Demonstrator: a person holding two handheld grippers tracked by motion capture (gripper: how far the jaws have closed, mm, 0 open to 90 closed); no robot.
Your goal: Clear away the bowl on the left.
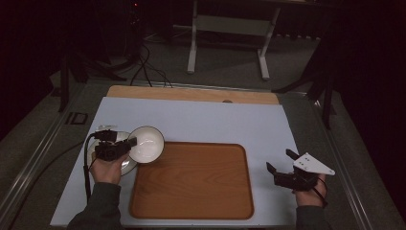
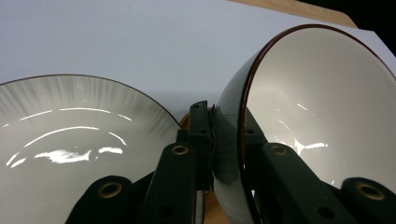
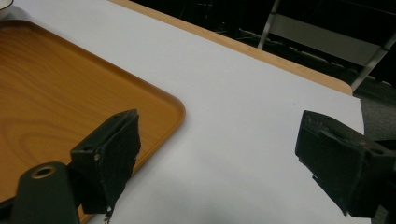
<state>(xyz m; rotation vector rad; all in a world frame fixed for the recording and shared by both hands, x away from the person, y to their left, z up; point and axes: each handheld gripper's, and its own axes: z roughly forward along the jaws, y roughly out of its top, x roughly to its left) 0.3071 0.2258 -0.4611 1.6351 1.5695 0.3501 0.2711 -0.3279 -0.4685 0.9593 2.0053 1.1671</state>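
Observation:
My left gripper (image 1: 129, 143) is shut on the rim of a white bowl (image 1: 146, 144) with a dark edge, holding it tilted at the tray's far left corner. In the left gripper view the jaws clamp the bowl's wall (image 2: 299, 107), one inside and one outside. A white plate (image 2: 65, 154) with a grey streaked rim lies on the table just left of it, and the same plate (image 1: 125, 163) sits partly under my left hand. My right gripper (image 1: 281, 160) is open above the white table surface right of the wooden tray (image 1: 191, 179), with nothing between its jaws (image 3: 219, 154).
The tray's corner (image 3: 154, 102) lies beside my right gripper's left jaw. A white mat (image 1: 201, 122) covers the table, with a wooden strip (image 1: 191, 93) at its far edge. Beyond the table stand a white frame (image 1: 227, 28) and cables on the floor.

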